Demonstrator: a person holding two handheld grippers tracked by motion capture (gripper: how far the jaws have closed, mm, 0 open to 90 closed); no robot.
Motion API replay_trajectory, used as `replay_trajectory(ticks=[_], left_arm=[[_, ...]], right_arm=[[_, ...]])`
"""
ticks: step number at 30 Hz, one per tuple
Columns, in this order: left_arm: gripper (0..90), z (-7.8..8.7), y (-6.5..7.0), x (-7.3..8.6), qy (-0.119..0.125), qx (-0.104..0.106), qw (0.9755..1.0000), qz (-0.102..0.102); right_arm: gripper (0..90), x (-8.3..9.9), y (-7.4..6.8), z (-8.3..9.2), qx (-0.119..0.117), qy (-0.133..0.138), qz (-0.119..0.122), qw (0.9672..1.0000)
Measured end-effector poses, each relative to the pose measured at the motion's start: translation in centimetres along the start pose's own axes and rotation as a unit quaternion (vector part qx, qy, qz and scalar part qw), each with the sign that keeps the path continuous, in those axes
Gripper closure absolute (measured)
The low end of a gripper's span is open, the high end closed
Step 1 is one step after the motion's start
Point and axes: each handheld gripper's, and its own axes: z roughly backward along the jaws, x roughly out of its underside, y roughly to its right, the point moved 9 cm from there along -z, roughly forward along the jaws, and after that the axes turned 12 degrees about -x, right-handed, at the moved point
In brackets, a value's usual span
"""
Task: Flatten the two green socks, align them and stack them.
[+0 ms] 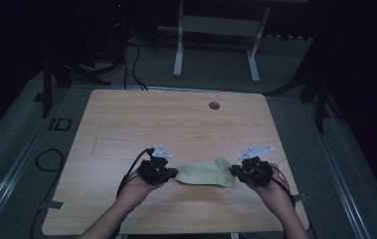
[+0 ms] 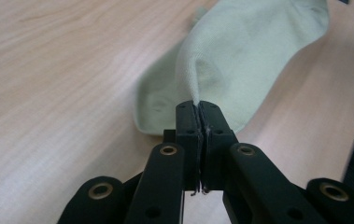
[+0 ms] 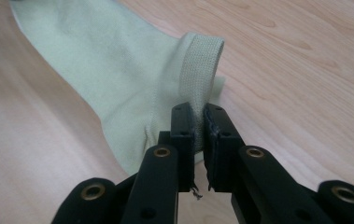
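The pale green sock (image 1: 204, 173) hangs stretched between the two grippers, near the front edge of the wooden table (image 1: 176, 119), with lots of bare room behind. The left gripper (image 2: 198, 106) pinches its toe. The right gripper (image 3: 199, 112) pinches its cuff. Both hands reach in low.

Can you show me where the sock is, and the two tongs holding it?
sock (image 1: 203, 173): high view, middle of the fabric.
left tongs (image 2: 198, 108): left gripper view, tips pinching the sock.
right tongs (image 3: 198, 112): right gripper view, tips pinching the cuff.
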Motion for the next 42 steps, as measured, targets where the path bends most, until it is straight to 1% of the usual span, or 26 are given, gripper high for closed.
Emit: replay_trajectory(ticks=[3, 6, 9, 10, 11, 13, 15, 19, 20, 22, 23, 24, 25, 27, 30, 31, 33, 35, 37, 38, 40, 41, 42], left_arm=[[87.6, -1.0, -0.6, -0.2, -0.012, -0.004, 0.9999, 0.005], [87.6, -2.1, -1.0, -0.1, -0.024, -0.003, 0.9997, 0.010], [87.6, -3.1, -1.1, 0.2, -0.035, 0.000, 0.9993, 0.013], [87.5, -3.4, -1.1, 0.3, -0.038, -0.003, 0.9992, 0.010], [87.5, -3.7, -1.0, 0.5, -0.042, -0.001, 0.9991, 0.007], [87.5, -4.4, -1.0, 0.7, -0.048, -0.004, 0.9988, 0.008], [87.5, -4.9, -1.3, 0.9, -0.053, -0.003, 0.9984, 0.017], [87.4, -5.7, -1.5, 1.4, -0.063, -0.003, 0.9978, 0.020], [87.3, -5.8, -1.5, 1.5, -0.066, -0.003, 0.9976, 0.023], [87.2, -6.0, -1.6, 1.6, -0.066, -0.008, 0.9975, 0.023], [87.1, -6.1, -1.7, 1.7, -0.067, -0.007, 0.9974, 0.024], [87.0, -6.2, -1.8, 1.7, -0.067, -0.009, 0.9973, 0.028], [87.0, -6.3, -1.8, 1.8, -0.068, -0.007, 0.9972, 0.032], [86.2, -6.5, -1.8, 2.1, -0.073, -0.004, 0.9969, 0.031], [82.8, -6.6, -1.6, 2.6, -0.077, 0.000, 0.9966, 0.030], [82.7, -6.7, -1.6, 2.6, -0.074, -0.001, 0.9967, 0.034], [81.8, -6.6, -1.7, 2.8, -0.072, -0.001, 0.9968, 0.035], [81.4, -6.5, -1.8, 2.8, -0.070, -0.002, 0.9968, 0.038], [78.8, -6.4, -1.9, 2.8, -0.068, -0.003, 0.9969, 0.040], [76.9, -6.3, -2.0, 2.8, -0.066, -0.007, 0.9970, 0.040], [72.8, -6.1, -2.0, 2.7, -0.061, -0.003, 0.9971, 0.045], [71.6, -6.0, -2.1, 2.7, -0.059, -0.005, 0.9973, 0.044], [70.3, -5.9, -2.2, 2.7, -0.056, -0.007, 0.9973, 0.047]], right_arm=[[83.1, -0.1, 0.9, -0.6, -0.003, -0.003, -0.009, 0.9999], [83.1, 0.4, 1.7, -1.5, -0.007, -0.012, -0.023, 0.9996], [83.1, 1.0, 2.4, -2.5, -0.010, -0.018, -0.034, 0.9992], [83.1, 1.2, 2.6, -2.8, -0.010, -0.021, -0.036, 0.9991], [83.0, 1.4, 2.8, -3.2, -0.009, -0.025, -0.039, 0.9989], [83.0, 1.9, 3.3, -3.8, -0.008, -0.030, -0.046, 0.9985], [83.0, 2.2, 3.6, -4.2, -0.008, -0.032, -0.051, 0.9982], [83.0, 2.3, 3.8, -4.8, -0.011, -0.033, -0.055, 0.9979], [83.0, 2.5, 3.9, -5.1, -0.011, -0.038, -0.056, 0.9977], [82.9, 2.7, 4.0, -5.5, -0.012, -0.043, -0.058, 0.9973], [82.7, 2.7, 4.0, -5.7, -0.012, -0.044, -0.059, 0.9972], [82.7, 2.8, 4.1, -5.9, -0.011, -0.045, -0.058, 0.9973], [82.4, 2.9, 4.1, -6.1, -0.012, -0.047, -0.058, 0.9971], [81.5, 3.0, 4.3, -6.5, -0.009, -0.050, -0.058, 0.9971], [76.8, 3.3, 4.5, -7.0, -0.006, -0.058, -0.058, 0.9966], [76.0, 3.3, 4.6, -7.1, -0.005, -0.058, -0.059, 0.9965], [72.5, 3.3, 4.8, -7.2, -0.006, -0.053, -0.061, 0.9967], [71.1, 3.2, 4.9, -7.3, -0.007, -0.053, -0.061, 0.9967], [69.9, 3.1, 5.0, -7.4, -0.006, -0.054, -0.057, 0.9969], [68.4, 3.0, 5.1, -7.4, -0.005, -0.056, -0.055, 0.9969], [66.8, 2.8, 5.2, -7.6, -0.004, -0.057, -0.054, 0.9969], [64.7, 2.8, 5.3, -7.6, -0.005, -0.058, -0.052, 0.9969], [64.0, 2.7, 5.4, -7.6, -0.003, -0.058, -0.053, 0.9969]])
